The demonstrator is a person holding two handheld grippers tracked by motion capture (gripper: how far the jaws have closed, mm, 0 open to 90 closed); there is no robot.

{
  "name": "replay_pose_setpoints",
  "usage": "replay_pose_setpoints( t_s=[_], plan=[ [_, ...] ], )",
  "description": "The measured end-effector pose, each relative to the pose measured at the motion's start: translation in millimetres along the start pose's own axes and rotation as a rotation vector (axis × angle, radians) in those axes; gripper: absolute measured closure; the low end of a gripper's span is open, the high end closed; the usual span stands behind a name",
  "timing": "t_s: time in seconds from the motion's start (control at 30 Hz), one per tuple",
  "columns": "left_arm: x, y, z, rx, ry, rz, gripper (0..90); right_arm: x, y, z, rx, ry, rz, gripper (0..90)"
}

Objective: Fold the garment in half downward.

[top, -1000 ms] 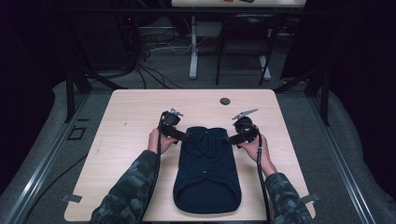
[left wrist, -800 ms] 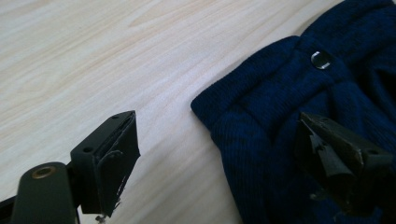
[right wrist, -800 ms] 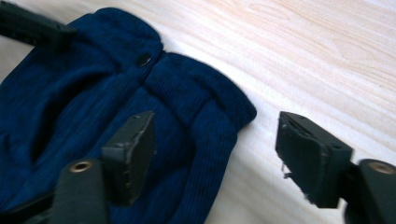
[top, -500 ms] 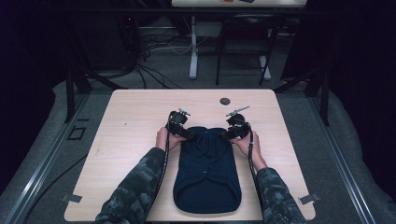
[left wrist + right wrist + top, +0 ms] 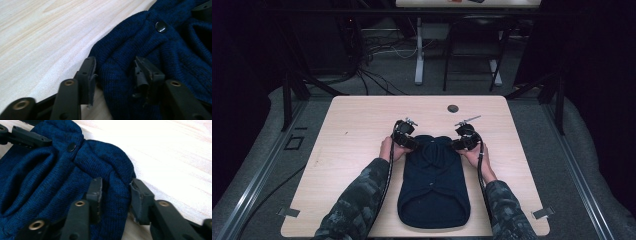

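table (image 5: 362, 150): light wood | small dark disc (image 5: 453, 108): far edge | floor cables (image 5: 377, 80)

We look down on a pale wooden table (image 5: 362, 125) with rounded corners, standing on grey carpeted floor (image 5: 412, 75). The room around it is dark. Beyond the table, black cables (image 5: 377, 50) trail across the floor beside a white table leg (image 5: 419, 50) and thin dark metal legs (image 5: 472, 60). Metal rails (image 5: 579, 180) run along the floor at both sides.

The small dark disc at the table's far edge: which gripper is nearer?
Right. The right gripper sits just this side of the disc; the left gripper is farther off, to its left.
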State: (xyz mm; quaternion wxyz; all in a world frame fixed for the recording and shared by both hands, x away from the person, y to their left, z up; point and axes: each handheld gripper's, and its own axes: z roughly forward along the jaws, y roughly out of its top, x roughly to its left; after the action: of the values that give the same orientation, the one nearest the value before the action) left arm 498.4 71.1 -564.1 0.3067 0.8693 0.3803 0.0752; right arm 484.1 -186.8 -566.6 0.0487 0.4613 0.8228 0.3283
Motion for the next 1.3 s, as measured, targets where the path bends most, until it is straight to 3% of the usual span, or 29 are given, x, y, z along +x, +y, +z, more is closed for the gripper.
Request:
replay_pose_setpoints(
  t_s=[0.13, 0.33, 0.63, 1.0, 1.3],
  plan=[
    [-0.2, 0.3, -0.3, 0.003, -0.02, 0.005, 63.7, 2.7, 0.4, 0.3, 0.002, -0.008, -0.004, 71.2],
    [1.2, -0.8, -1.3, -0.012, -0.036, -0.017, 69.5, 11.2, 3.6, -2.4, 0.015, -0.066, -0.062, 76.1],
    [0.6, 2.1, -14.8, -0.052, -0.016, -0.013, 68.9, 18.8, 7.8, -16.7, -0.059, -0.079, -0.104, 77.1],
    [4.8, 7.6, -42.6, -0.097, -0.094, -0.003, 68.5, 35.0, 11.0, -52.0, -0.19, -0.055, -0.195, 76.8],
    [4.7, 8.5, -56.8, -0.104, -0.164, 0.01, 67.2, 43.6, 8.9, -71.5, -0.242, -0.048, -0.24, 77.0]
  ],
)
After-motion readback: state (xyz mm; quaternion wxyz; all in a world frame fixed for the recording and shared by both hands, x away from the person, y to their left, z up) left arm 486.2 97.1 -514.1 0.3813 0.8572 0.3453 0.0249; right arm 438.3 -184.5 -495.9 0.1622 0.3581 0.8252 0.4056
